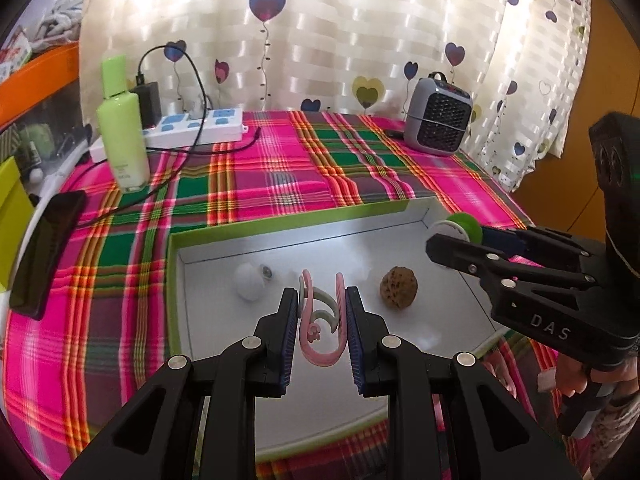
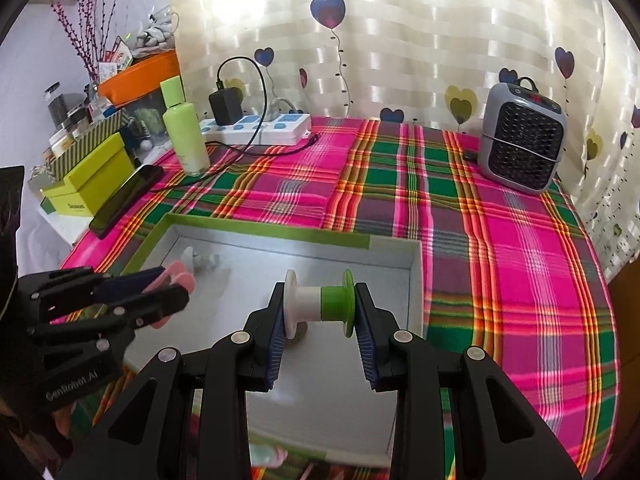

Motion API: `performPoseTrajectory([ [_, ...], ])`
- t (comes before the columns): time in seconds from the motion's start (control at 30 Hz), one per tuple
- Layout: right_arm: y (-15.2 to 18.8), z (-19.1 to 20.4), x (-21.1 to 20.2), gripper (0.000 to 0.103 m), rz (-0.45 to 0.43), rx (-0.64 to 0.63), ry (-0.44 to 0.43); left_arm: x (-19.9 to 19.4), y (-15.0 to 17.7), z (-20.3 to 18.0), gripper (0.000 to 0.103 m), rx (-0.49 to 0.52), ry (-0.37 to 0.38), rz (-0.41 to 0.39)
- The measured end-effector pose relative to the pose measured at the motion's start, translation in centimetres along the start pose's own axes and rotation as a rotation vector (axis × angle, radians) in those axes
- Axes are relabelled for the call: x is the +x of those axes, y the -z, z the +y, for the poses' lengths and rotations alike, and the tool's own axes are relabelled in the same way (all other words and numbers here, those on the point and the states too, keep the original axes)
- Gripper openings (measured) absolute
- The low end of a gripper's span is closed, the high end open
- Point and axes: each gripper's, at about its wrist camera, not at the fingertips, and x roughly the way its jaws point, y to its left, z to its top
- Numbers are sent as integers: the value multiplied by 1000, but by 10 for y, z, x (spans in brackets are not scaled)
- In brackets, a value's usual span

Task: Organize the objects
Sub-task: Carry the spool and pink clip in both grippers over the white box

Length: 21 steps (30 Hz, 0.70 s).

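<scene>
The left claw [image 1: 322, 312] gripped a pink clip [image 1: 320, 320] over the near part of the box [image 1: 248, 226]. The right claw [image 2: 319, 312] clamped a white-and-green spool [image 2: 320, 302] above the box's right side. A walnut [image 1: 399, 286] and white ball [image 1: 250, 286] lay inside, on the plaid bench [image 2: 500, 240].

One spool [image 2: 319, 304], one walnut [image 1: 398, 286], two hooks [image 1: 320, 320]

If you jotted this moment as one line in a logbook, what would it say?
left tongs: gripping pink plastic hooks | right tongs: gripping white-and-green spool | both over green-rimmed white box | brown ball inside
</scene>
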Motion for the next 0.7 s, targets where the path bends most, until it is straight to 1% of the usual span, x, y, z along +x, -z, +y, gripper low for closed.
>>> performPoseTrajectory([
  [0.33,-10,-3,29,33,43,-10,9,22,-12,2,21,3,0,21],
  [0.53,-15,-8,42,33,78,7,22,36,-17,1,21,6,-4,44],
  [0.7,-17,-10,49,33,85,13,15,43,-19,-2,21,15,-7,53],
])
